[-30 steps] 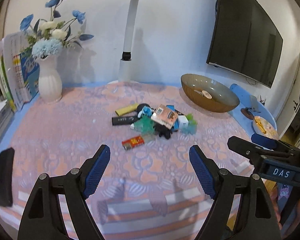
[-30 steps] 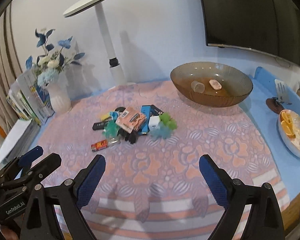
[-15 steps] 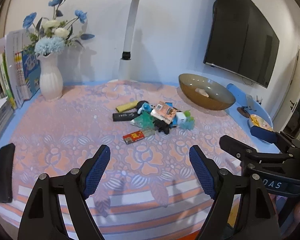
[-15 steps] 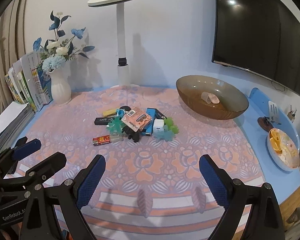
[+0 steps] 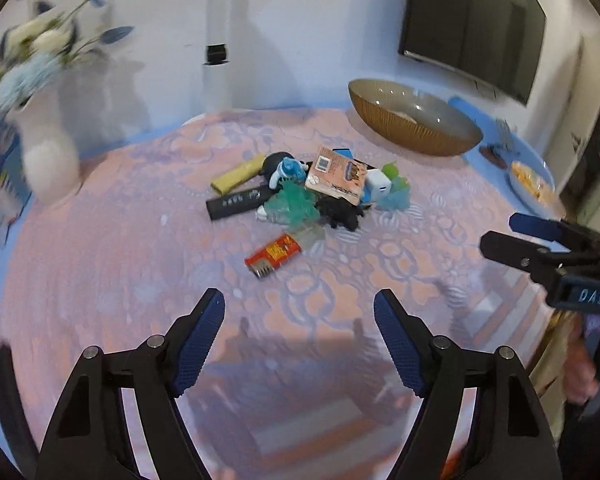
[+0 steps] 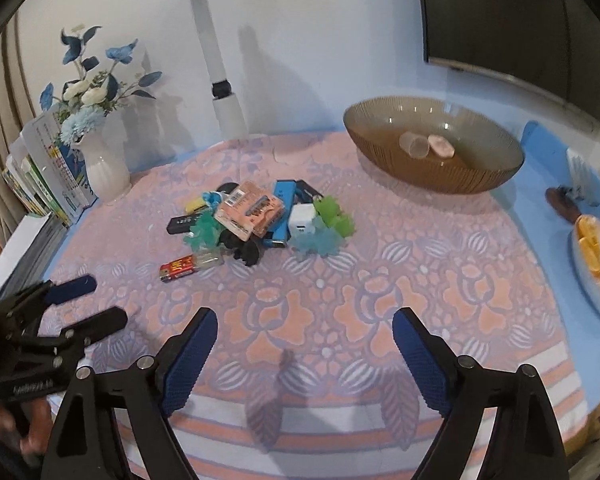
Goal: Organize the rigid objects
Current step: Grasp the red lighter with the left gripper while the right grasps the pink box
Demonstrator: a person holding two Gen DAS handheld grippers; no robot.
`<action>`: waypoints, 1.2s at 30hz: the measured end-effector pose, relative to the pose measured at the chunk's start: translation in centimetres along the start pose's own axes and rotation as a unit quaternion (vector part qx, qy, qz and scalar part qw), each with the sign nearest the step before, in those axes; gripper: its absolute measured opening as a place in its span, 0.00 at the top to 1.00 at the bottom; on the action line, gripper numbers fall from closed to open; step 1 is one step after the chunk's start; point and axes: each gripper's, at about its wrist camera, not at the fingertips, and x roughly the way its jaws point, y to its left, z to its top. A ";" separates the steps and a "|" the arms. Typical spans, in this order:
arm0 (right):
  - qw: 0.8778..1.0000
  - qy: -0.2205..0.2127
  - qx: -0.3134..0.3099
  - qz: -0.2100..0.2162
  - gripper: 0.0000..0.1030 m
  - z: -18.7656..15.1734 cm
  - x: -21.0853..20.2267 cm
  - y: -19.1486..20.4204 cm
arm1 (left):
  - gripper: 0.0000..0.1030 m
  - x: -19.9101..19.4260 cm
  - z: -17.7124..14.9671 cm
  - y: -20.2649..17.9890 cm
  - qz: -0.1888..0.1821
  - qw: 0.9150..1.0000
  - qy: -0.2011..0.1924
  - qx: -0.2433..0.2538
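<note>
A pile of small objects lies mid-table: an orange card box (image 5: 336, 174) (image 6: 252, 208), a white charger cube (image 5: 378, 187) (image 6: 302, 222), a red lighter (image 5: 274, 256) (image 6: 178, 268), a black bar (image 5: 238, 203), a yellow bar (image 5: 238, 174), teal and green soft toys (image 5: 294, 204) (image 6: 334, 216), a blue box (image 6: 282, 208). A brown glass bowl (image 5: 412, 128) (image 6: 432, 168) holding two small items stands at the back right. My left gripper (image 5: 298, 344) is open and empty, above the cloth in front of the pile. My right gripper (image 6: 304, 354) is open and empty, also short of the pile.
A white vase with blue flowers (image 6: 104, 160) and books (image 6: 40, 188) stand at the back left. A white lamp post (image 6: 220, 92) rises at the back. A plate of orange slices (image 6: 596, 256) sits at the right edge. A TV (image 5: 472, 28) hangs on the wall.
Both grippers have moved forward and tilted down toward the pile, which now looks larger. Both stay open and empty.
</note>
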 end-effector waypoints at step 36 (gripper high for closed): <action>0.972 0.069 -0.210 0.076 0.56 8.9 13.8 5.2 | 0.78 9.9 4.2 1.6 -0.065 0.992 0.084 0.061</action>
